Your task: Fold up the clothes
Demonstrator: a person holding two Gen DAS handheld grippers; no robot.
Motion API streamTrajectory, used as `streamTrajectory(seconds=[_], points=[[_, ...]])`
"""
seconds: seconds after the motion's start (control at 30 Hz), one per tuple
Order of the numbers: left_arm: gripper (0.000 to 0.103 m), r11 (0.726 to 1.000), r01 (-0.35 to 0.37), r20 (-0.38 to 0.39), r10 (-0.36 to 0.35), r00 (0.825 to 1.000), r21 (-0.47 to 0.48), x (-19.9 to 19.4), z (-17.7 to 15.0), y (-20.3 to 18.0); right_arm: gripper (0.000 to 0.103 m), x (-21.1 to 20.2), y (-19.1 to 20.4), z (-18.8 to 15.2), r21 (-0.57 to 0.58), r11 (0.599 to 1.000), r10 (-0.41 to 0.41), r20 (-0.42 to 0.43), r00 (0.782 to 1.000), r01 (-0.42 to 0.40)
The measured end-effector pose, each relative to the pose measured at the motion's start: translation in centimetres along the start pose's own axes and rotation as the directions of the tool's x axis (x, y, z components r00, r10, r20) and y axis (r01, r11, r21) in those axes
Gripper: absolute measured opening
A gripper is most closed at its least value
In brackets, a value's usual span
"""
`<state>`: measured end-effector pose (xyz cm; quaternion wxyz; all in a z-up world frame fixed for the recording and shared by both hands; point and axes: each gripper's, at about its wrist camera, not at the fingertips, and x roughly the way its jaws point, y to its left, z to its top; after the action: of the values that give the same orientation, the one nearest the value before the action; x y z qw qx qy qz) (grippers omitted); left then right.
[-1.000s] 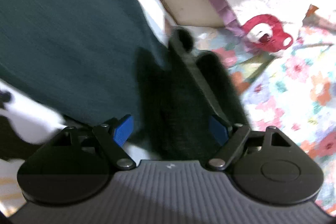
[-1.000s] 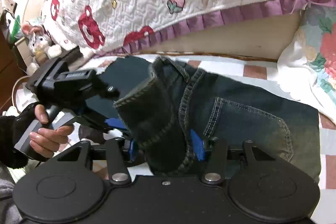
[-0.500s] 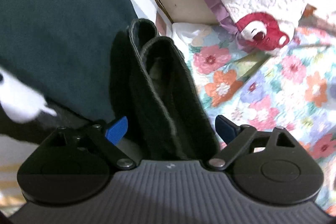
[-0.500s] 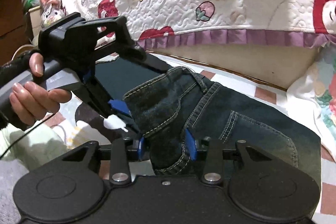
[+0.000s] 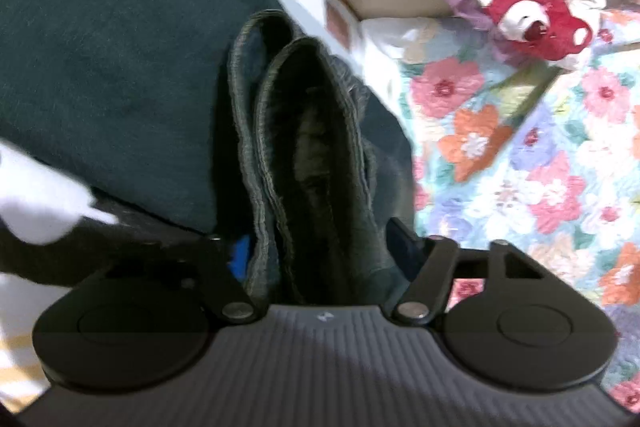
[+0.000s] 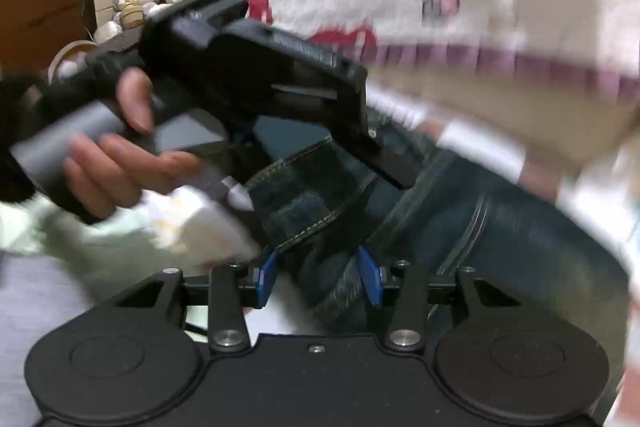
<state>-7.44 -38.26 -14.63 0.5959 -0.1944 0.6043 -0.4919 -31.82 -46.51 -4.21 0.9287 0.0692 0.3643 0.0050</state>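
jeans (image 6: 460, 203): thick dark denim, pale stitching, back pockets up, on the bed, long axis near-left to far-right | left gripper (image 5: 316, 247): we had jaws clamped on a bunched hem | right gripper (image 6: 318, 277): jaws clenched on a denim fold; left gripper just beyond it

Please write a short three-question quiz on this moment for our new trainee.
1. True or false: the right gripper is shut on the dark blue denim jeans.
2. What lies between the blue pads of the left gripper? A) a white sock B) a doubled hem of the jeans C) nothing
3. Fill in: to the right of the jeans in the left wrist view lies a ___-patterned quilt.

Key: 1 true; 2 B; 3 flower
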Motion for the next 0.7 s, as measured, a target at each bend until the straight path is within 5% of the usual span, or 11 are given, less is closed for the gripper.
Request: streamTrajectory(seconds=[0.1, 0.2, 0.27, 0.4, 0.47, 0.53, 0.6, 0.67, 0.7], points=[[0.035, 0.999, -0.025, 0.002, 0.025, 1.0, 0.032, 0.0, 0.2, 0.1, 0.067, -3.4, -1.8, -0.7, 0.082, 0.997, -0.014, 0.017, 1.0, 0.012], [0.037, 0.993, -0.07, 0.007, 0.07, 0.998, 0.092, 0.0, 0.0, -0.4, 0.068, -3.8, -5.1, -2.8, 0.146, 0.982, -0.123, -0.01, 0.992, 0.123], [0.048, 0.985, -0.096, 0.003, 0.097, 0.995, 0.142, 0.4, -0.3, -1.1, 0.068, -4.1, -7.4, -4.2, 0.186, 0.963, -0.194, -0.032, 0.98, 0.197], [0.043, 0.937, -0.187, -0.002, 0.196, 0.981, 0.296, 1.1, -1.4, -2.9, 0.068, -4.7, -11.8, -6.9, 0.259, 0.904, -0.329, -0.085, 0.94, 0.34], [0.02, 0.89, -0.268, 0.033, 0.276, 0.961, 0.368, 1.2, -1.6, -4.4, 0.068, -5.2, -13.5, -7.9, 0.355, 0.883, -0.313, -0.039, 0.949, 0.306], [0.015, 0.843, -0.306, 0.085, 0.301, 0.95, 0.441, 0.8, -2.1, -6.1, 0.068, -6.6, -14.4, -8.5, 0.467, 0.855, -0.271, 0.035, 0.962, 0.224], [0.014, 0.755, -0.364, 0.14, 0.346, 0.928, 0.545, 0.7, -2.5, -8.3, 0.068, -7.7, -14.3, -8.1, 0.495, 0.858, -0.224, 0.122, 0.967, 0.136], [0.014, 0.624, -0.444, 0.211, 0.412, 0.886, 0.644, 1.0, -2.9, -10.8, 0.069, -8.4, -13.8, -7.9, 0.474, 0.872, -0.221, 0.166, 0.961, 0.119], [0.013, 0.601, -0.458, 0.234, 0.415, 0.879, 0.655, 0.8, -2.9, -11.3, 0.069, -8.5, -13.3, -7.8, 0.449, 0.885, -0.221, 0.169, 0.961, 0.124]])
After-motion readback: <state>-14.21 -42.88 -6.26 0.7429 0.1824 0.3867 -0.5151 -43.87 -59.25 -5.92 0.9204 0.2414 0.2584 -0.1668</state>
